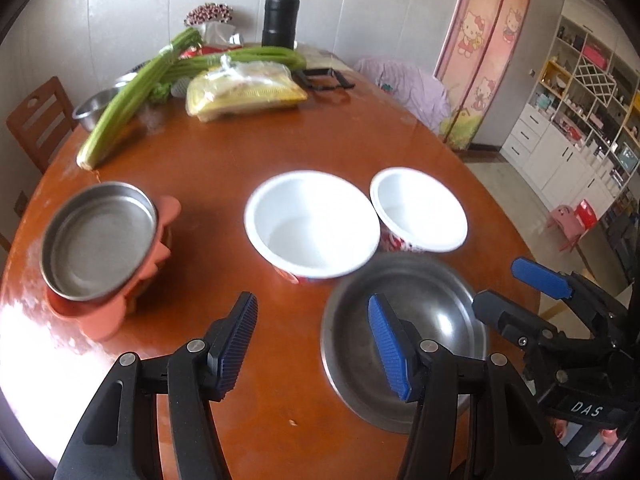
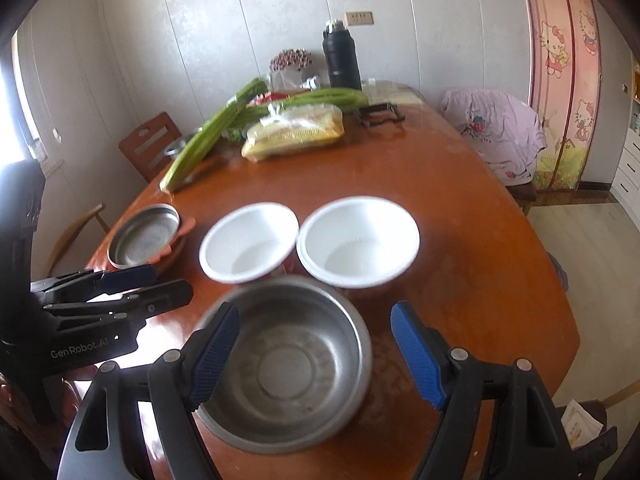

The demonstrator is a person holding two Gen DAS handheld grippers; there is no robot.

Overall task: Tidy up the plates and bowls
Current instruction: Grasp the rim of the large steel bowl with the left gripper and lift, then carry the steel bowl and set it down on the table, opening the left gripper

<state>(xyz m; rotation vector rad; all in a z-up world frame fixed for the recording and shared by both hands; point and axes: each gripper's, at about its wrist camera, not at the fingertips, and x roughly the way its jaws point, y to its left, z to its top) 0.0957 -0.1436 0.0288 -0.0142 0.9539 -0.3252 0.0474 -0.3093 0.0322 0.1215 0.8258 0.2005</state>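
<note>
Near the front edge of the brown table stands a steel bowl (image 1: 416, 320) (image 2: 288, 364). Behind it two white bowls sit side by side, one (image 1: 312, 224) (image 2: 248, 248) to the left of the other (image 1: 418, 208) (image 2: 358, 240). To the left, a shallow steel plate (image 1: 100, 240) (image 2: 144, 236) rests tilted on an orange holder (image 1: 166, 216). My left gripper (image 1: 314, 344) (image 2: 170, 282) hovers open over bare table just left of the steel bowl. My right gripper (image 2: 318, 356) (image 1: 516, 292) is open above the steel bowl, holding nothing.
At the table's far end lie celery stalks (image 1: 132, 96), a yellow food bag (image 1: 244, 92), a black flask (image 1: 280, 16), a black frame (image 1: 324, 78) and another steel bowl (image 1: 94, 108). A wooden chair (image 1: 36, 120) stands left; a cloth-covered chair (image 2: 496, 132) right.
</note>
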